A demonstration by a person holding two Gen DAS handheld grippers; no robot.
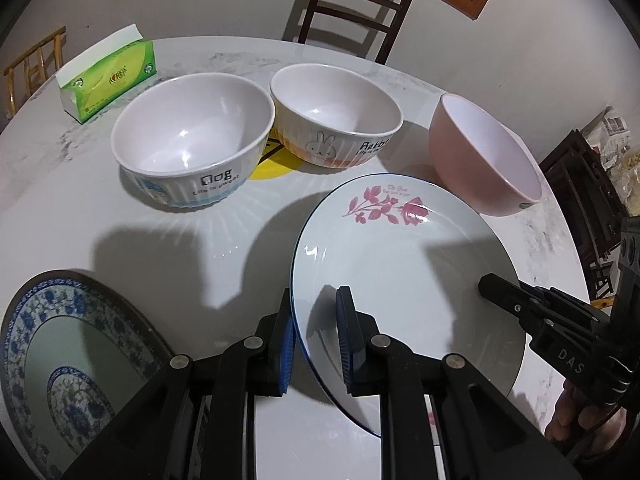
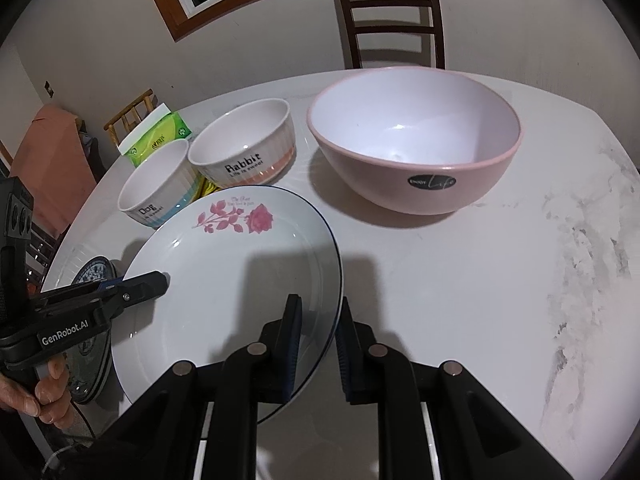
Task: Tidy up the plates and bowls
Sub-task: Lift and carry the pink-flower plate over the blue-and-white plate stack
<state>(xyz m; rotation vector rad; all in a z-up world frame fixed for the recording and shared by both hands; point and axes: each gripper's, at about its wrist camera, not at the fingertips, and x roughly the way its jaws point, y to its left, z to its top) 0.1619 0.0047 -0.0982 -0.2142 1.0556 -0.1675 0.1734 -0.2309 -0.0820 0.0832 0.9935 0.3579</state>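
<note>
A white plate with a pink rose print [image 1: 400, 264] [image 2: 224, 272] is held tilted above the table between both grippers. My left gripper [image 1: 316, 340] straddles its left rim, one pad on each face. My right gripper [image 2: 318, 344] straddles its right rim the same way. A blue patterned plate [image 1: 68, 352] lies on the table at the left, partly under the rose plate in the right wrist view [image 2: 94, 276]. The "Dog" bowl [image 1: 192, 140], the "Rabbit" bowl [image 1: 336, 116] and a big pink bowl [image 2: 416, 136] stand behind.
A green tissue pack [image 1: 110, 76] sits at the table's far left. A yellow sticker [image 1: 272, 160] lies between the two small bowls. Wooden chairs [image 2: 392, 20] stand beyond the round marble table [image 2: 500, 280].
</note>
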